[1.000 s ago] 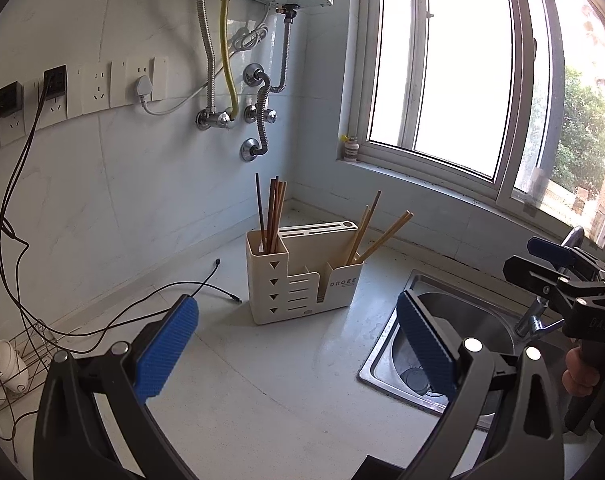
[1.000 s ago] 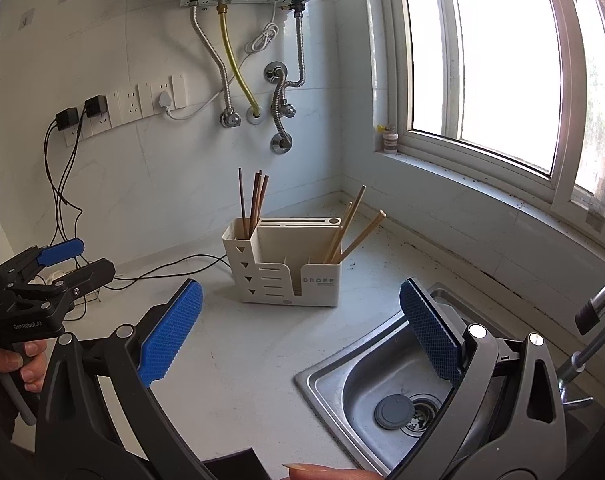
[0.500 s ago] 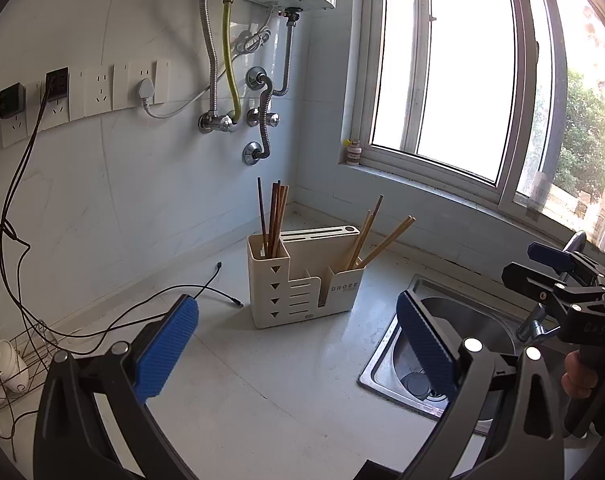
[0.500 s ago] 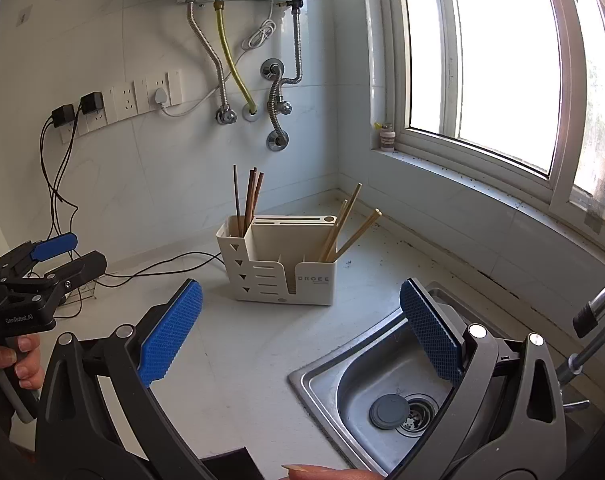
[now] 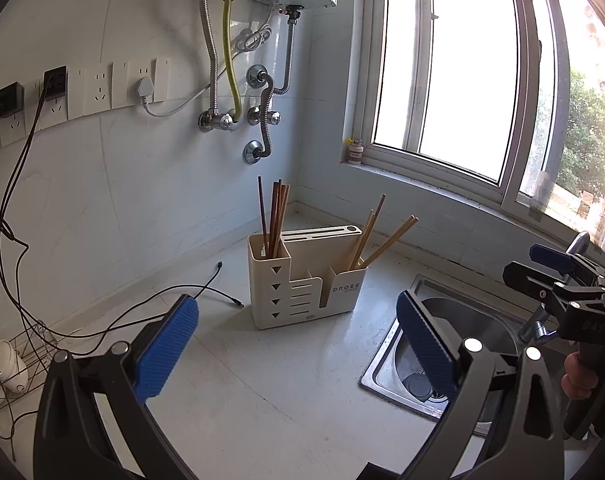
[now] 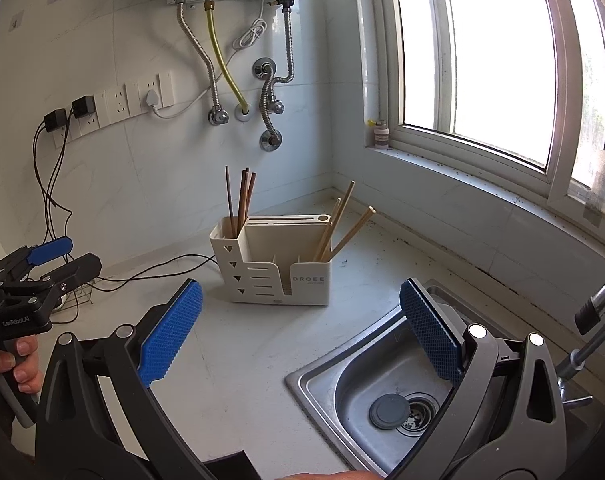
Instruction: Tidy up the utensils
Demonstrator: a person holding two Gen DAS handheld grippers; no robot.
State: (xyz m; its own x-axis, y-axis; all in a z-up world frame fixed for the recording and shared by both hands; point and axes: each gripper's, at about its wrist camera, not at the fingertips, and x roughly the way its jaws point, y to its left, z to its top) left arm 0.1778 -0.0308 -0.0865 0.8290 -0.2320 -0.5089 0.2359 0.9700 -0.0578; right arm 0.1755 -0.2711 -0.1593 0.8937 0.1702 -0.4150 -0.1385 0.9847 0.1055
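dark chopsticks [image 5: 273, 216]: bunch standing near upright in the tall left pocket of the cream holder [image 5: 302, 280]; narrow pocket likely keeps them straight.
cream holder: on the white counter [image 5: 262, 380], back toward the wall corner, left of the sink [image 6: 386, 380]; middle slots look empty from here.
light chopsticks [image 5: 376, 236]: few sticks in the holder's low right pocket, leaning right and outward; wider, shallower pocket probably lets them tip.
sorting: dark set on holder's left, light set on its right, none loose on the counter that I can see; fits either a sorted finish or a start before regrouping, can't tell which.
left gripper [image 5: 298, 344]: jaws spread wide, nothing between the blue pads; holder sits ahead of it and centred in the gap, well apart, no contact.
right gripper [image 6: 300, 332]: spread wide too, empty; holder ahead and slightly left of its gap, well apart; sink bowl right under its right finger.
both tongs: held back from the holder and aimed at it, probably to keep it in view.
cable [image 5: 206, 292]: loose end on counter just left of the holder, not touching it.
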